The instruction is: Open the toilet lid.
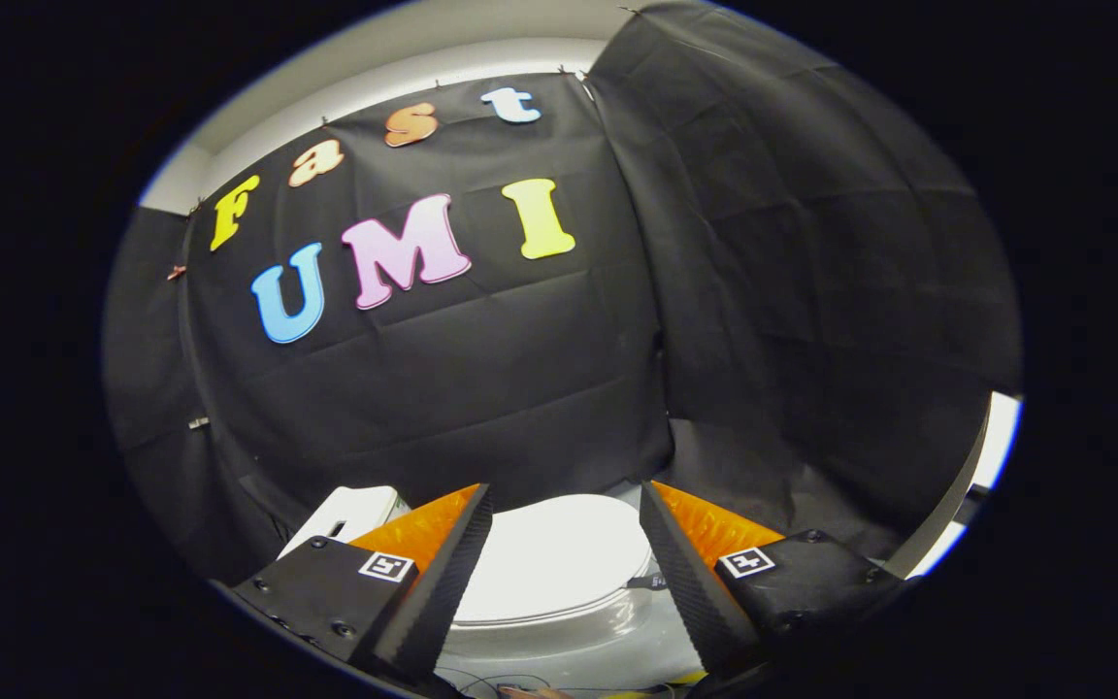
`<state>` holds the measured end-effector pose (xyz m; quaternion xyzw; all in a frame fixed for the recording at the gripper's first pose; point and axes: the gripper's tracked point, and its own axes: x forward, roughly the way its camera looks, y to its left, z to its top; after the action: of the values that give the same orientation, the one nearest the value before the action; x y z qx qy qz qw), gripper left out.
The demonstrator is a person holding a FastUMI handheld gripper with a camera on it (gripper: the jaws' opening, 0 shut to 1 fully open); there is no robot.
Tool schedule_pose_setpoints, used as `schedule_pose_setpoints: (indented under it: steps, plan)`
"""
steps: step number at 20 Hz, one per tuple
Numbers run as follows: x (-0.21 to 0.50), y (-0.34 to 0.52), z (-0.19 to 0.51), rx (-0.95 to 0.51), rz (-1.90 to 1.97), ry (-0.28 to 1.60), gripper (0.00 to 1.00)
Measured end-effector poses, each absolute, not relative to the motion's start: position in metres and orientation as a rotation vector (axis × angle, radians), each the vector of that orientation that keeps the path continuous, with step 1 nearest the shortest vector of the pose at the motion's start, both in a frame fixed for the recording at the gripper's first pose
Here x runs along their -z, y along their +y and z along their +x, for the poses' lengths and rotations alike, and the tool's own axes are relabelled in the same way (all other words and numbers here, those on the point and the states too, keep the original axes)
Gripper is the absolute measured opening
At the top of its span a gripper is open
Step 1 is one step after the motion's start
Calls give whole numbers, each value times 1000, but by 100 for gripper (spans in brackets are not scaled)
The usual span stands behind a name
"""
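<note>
The tongs [564, 505] stood spread wide and grasped nothing. The toilet lid [559, 558] lay closed, flat on the toilet bowl [559, 636], seen between the two fingers and somewhat beyond them; no contact had been made. A white tank [350, 515] sat behind the left finger, against the booth's black cloth wall [520, 388].

Risks, as judged: the lid's front lip looked thin and smooth, so a finger might slide over it instead of catching beneath. Approaching too high would press the lid down. A lid raised short of upright could fall shut again.

Writing: a small dark tag [653, 582] at the lid's right edge was too small to read. Square coded markers [386, 566] sat on each finger mount; they carried no legible words.
</note>
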<state>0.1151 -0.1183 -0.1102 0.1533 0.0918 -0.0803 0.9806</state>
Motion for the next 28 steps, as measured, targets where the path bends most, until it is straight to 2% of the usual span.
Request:
schedule_pose_setpoints:
  steps: [13, 21, 28]
  plan:
    - [245, -203, 165, 220, 759, 305, 98]
    - [358, -222, 192, 257, 1037, 458, 98]
    - [422, -228, 205, 285, 1223, 513, 97]
